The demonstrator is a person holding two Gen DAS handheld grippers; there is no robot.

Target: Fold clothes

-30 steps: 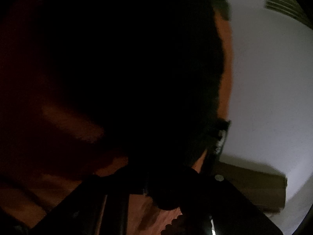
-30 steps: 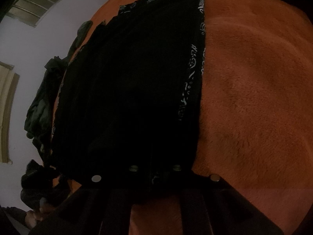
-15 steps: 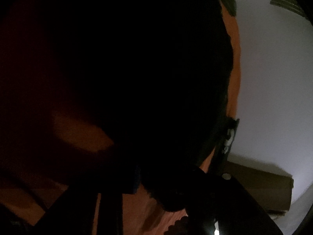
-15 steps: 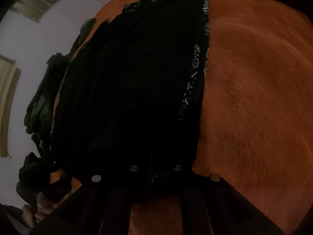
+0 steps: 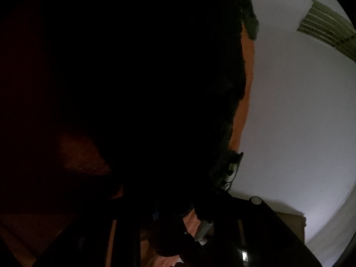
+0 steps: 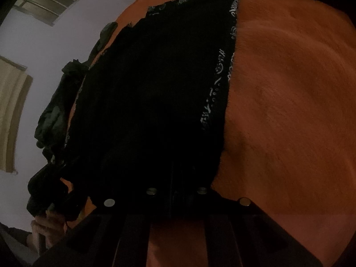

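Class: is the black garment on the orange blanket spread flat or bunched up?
Mostly spread: black garment lies flat on the orange blanket, patterned edge straight.

Black cloth (image 5: 144, 77) swallowed most of the left wrist view in darkness, hiding the left gripper's fingers (image 5: 124, 233); whether they gripped was impossible to tell.

A black fabric garment (image 6: 151, 102) with a white paisley-like print along its right edge lies spread flat over an orange fuzzy blanket (image 6: 289, 111). In the left wrist view it is perhaps the same dark cloth (image 5: 155, 77), too dim to tell.
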